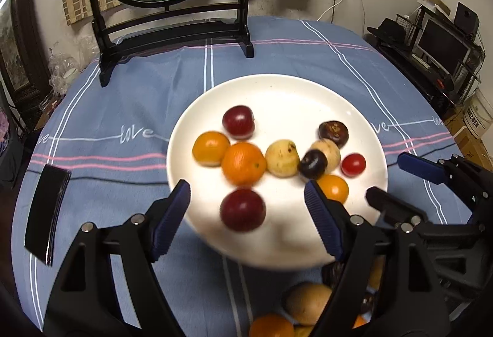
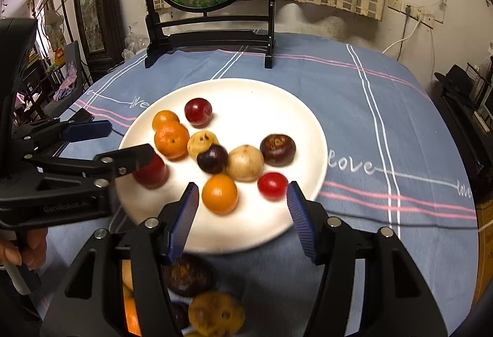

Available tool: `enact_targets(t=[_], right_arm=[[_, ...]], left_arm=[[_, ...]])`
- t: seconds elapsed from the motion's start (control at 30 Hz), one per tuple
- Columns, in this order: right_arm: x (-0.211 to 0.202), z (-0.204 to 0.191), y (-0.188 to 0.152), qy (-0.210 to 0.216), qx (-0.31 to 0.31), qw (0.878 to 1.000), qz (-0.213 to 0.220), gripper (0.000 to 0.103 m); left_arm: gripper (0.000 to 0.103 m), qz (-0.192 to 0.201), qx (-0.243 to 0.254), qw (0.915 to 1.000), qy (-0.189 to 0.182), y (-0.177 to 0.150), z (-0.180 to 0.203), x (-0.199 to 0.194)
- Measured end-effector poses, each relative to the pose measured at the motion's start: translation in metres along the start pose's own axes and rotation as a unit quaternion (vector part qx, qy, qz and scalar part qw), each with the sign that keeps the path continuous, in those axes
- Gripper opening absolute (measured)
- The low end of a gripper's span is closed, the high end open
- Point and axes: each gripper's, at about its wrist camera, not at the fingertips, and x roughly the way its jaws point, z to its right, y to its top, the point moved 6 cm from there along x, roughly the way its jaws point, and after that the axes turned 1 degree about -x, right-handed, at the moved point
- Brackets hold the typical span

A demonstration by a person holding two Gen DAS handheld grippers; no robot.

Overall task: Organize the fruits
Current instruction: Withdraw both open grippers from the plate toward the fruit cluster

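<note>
Left wrist view, left to right: left hand-held gripper (image 1: 246,215) spread, nothing gripped, dark red plum (image 1: 242,209) right between its pads on the white plate's (image 1: 277,90) near rim. Right hand-held gripper (image 1: 391,180) at right edge, also released and empty; in its own view the orange fruit (image 2: 220,193) lies just ahead, slightly left. Fruits round, no long axis. Plate mid-frame on table (image 1: 123,109); more fruit at bottom edge.
</note>
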Motion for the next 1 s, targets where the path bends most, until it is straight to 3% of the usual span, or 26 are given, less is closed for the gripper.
enact_targets(t=[0.4,0.73,1.0], right_arm=[[-0.05,0.012,-0.056,0.001,0.04,0.999,0.013,0.06],[-0.064,0.01,-0.113,0.002,0.059,0.998,-0.01,0.06],[-0.064,0.004,-0.145,-0.009,0.035,0.999,-0.038,0.06]], left_arm=[[0.081,0.0,-0.022,0.9997,-0.011,-0.058,-0.016,-0.042],[0.082,-0.009,-0.018,0.9998,-0.006,-0.099,-0.017,-0.057],[0.083,-0.02,-0.022,0.9995,-0.002,-0.123,-0.023,-0.056]])
